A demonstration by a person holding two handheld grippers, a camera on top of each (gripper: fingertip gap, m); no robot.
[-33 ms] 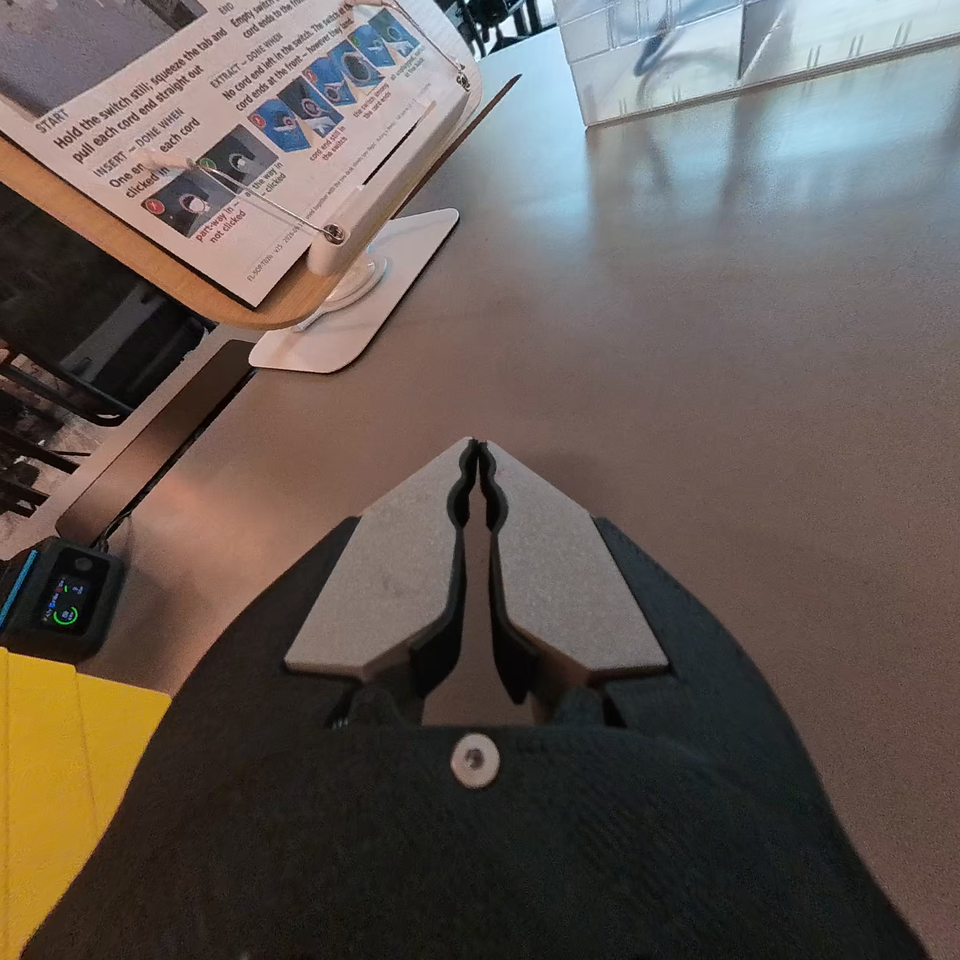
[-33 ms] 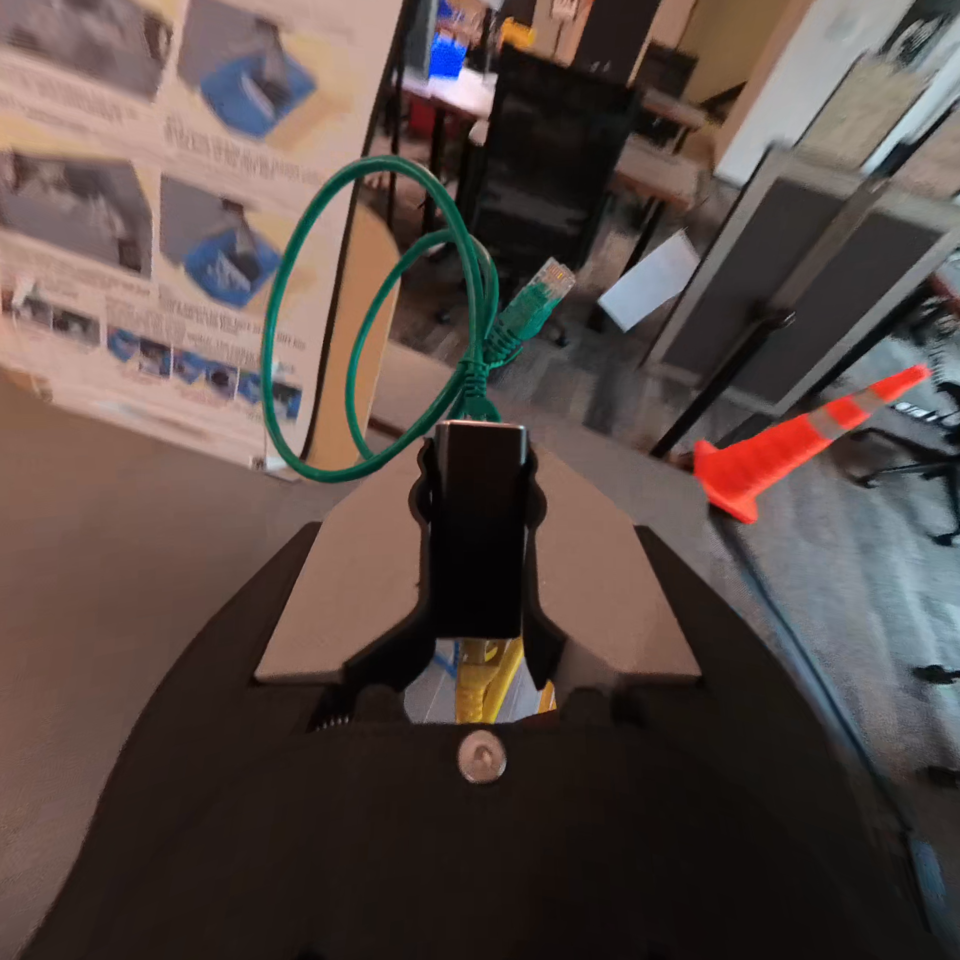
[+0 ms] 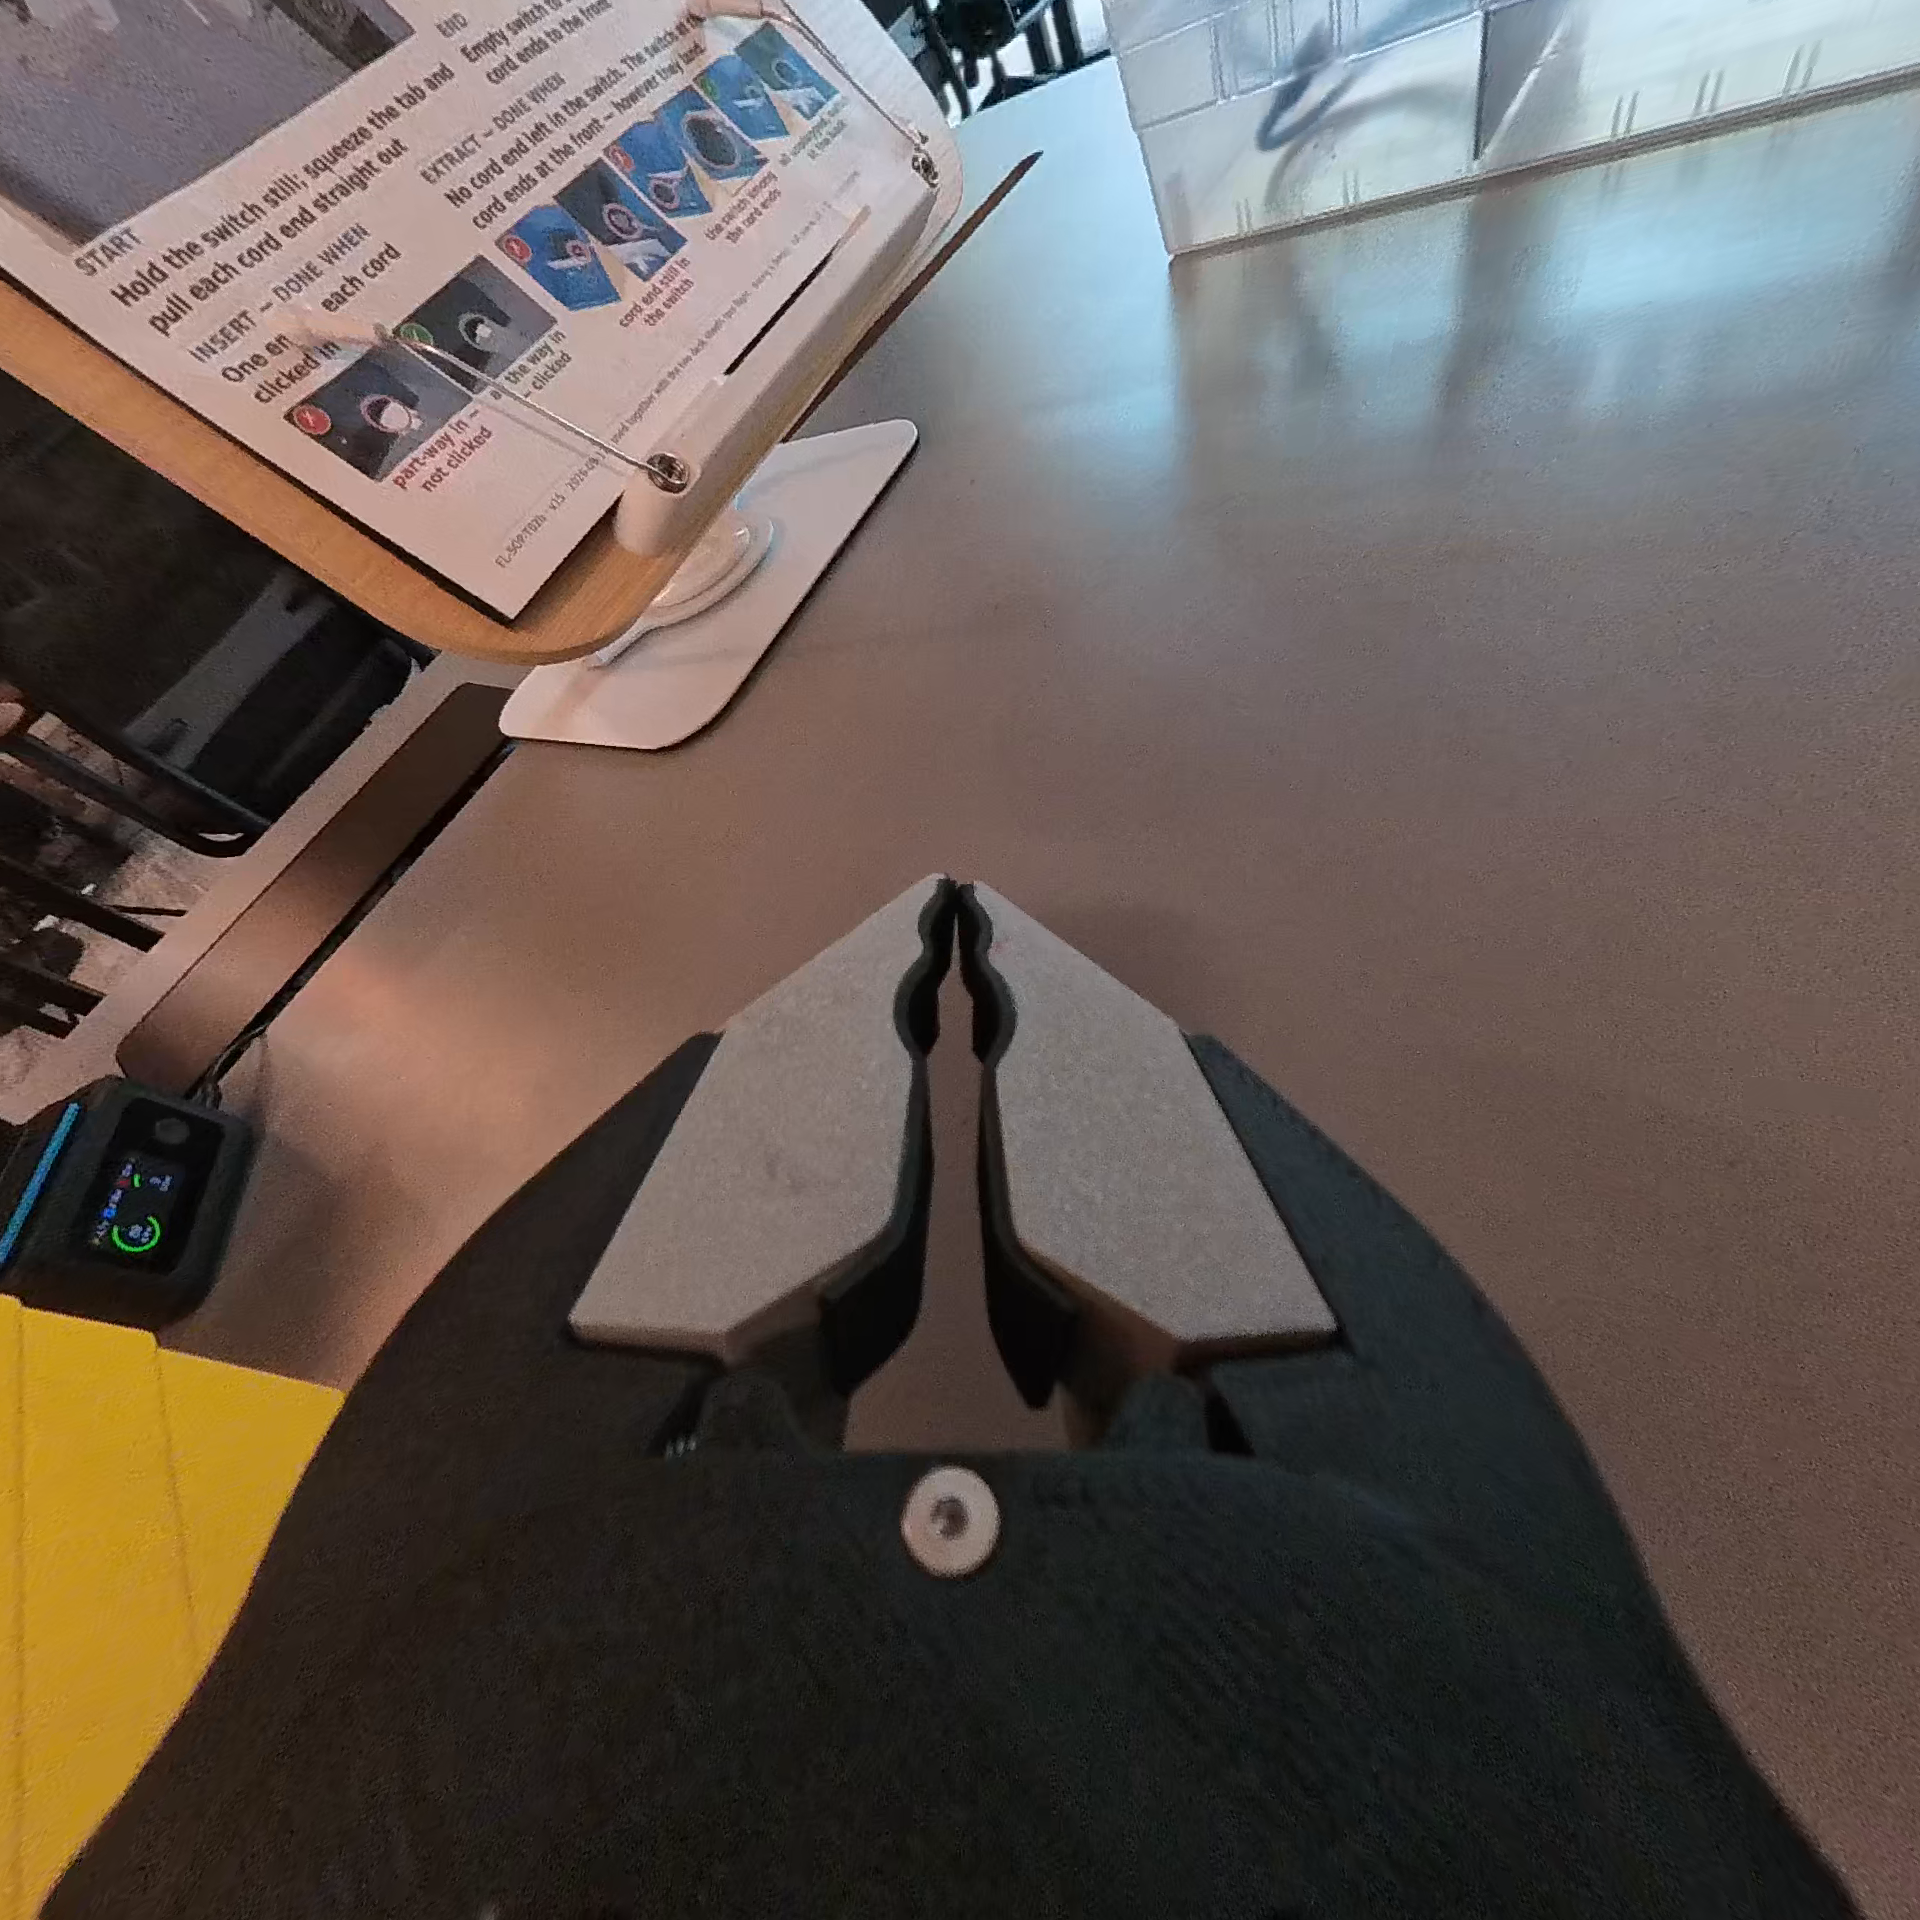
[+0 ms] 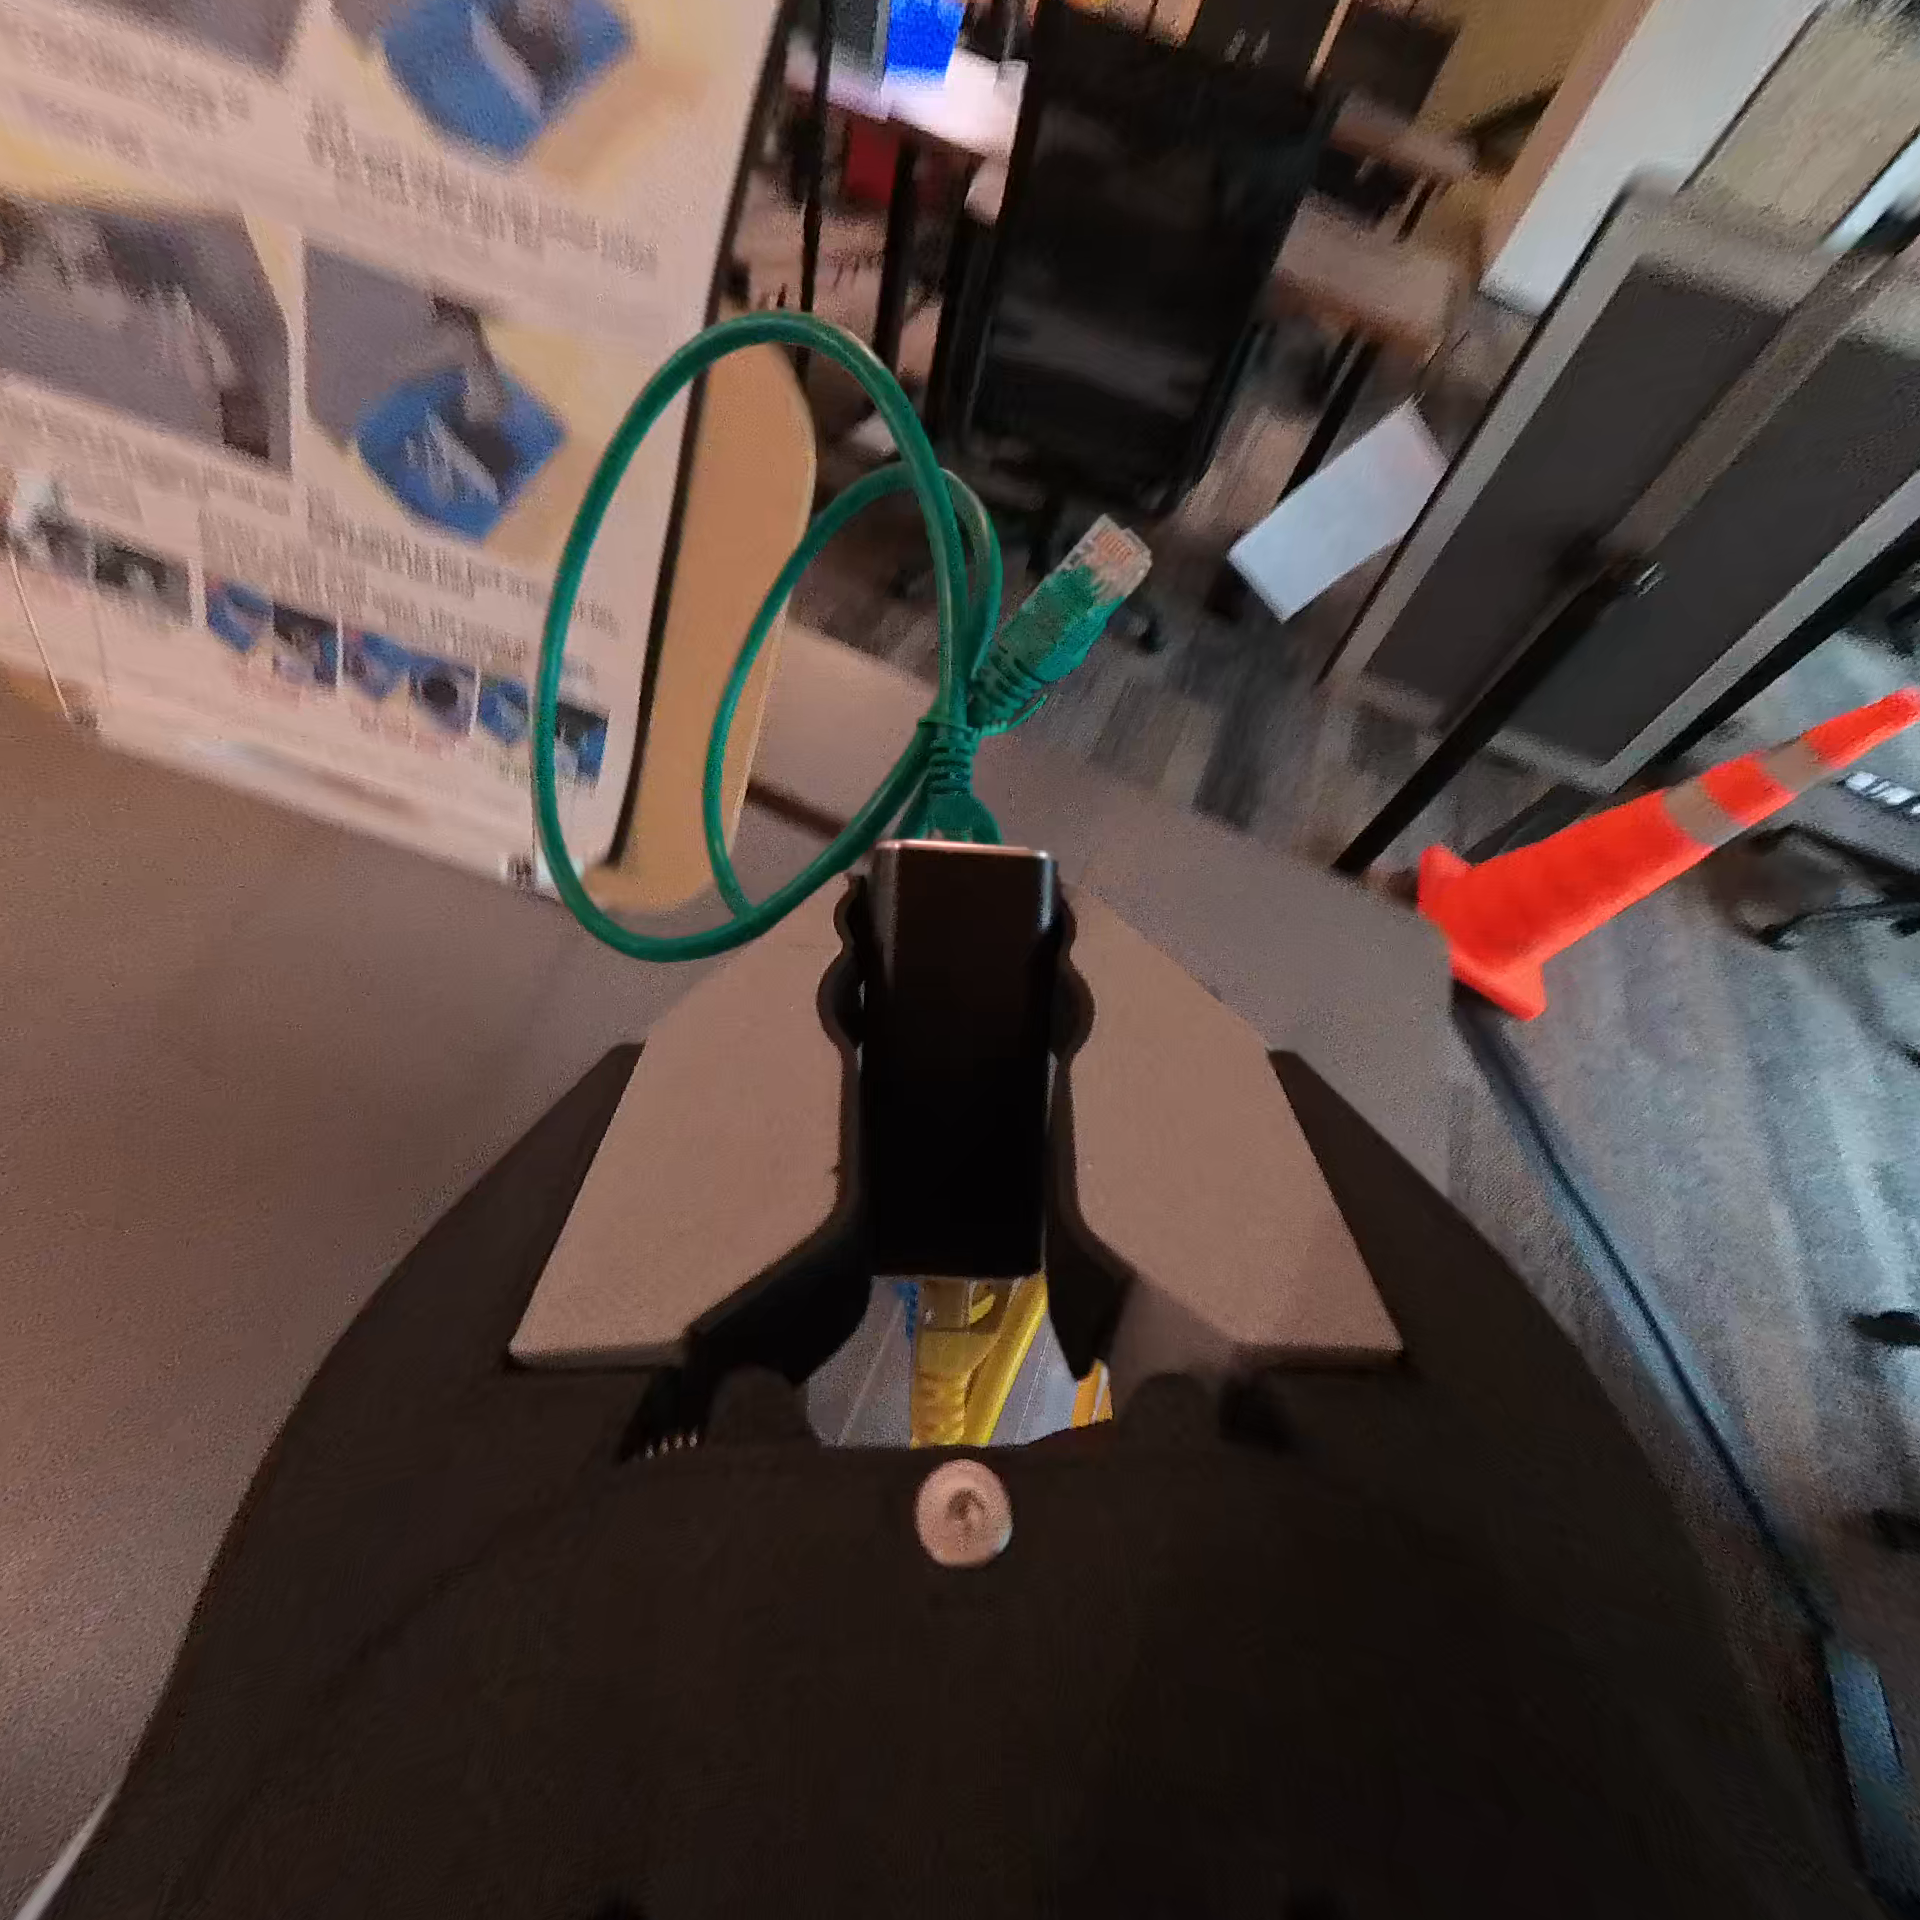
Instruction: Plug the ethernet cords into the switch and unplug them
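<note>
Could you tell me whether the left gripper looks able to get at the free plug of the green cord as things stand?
Probably not at once. The left gripper is shut, over bare table, and its view shows no cord. The green cord, its free plug in the air, hangs from the black switch clamped in the right gripper.

Office-type lab: instruction sheet [image 3: 436,270] on stand, grey partitions [image 4: 1621,499], desks, orange traffic cone [image 4: 1621,862], carpet floor.

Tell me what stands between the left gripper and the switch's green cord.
Cannot be settled: the left gripper, jaws shut and empty, sees only bare table ahead. The switch with its green cord is clamped in the right gripper, outside the left wrist view.
</note>
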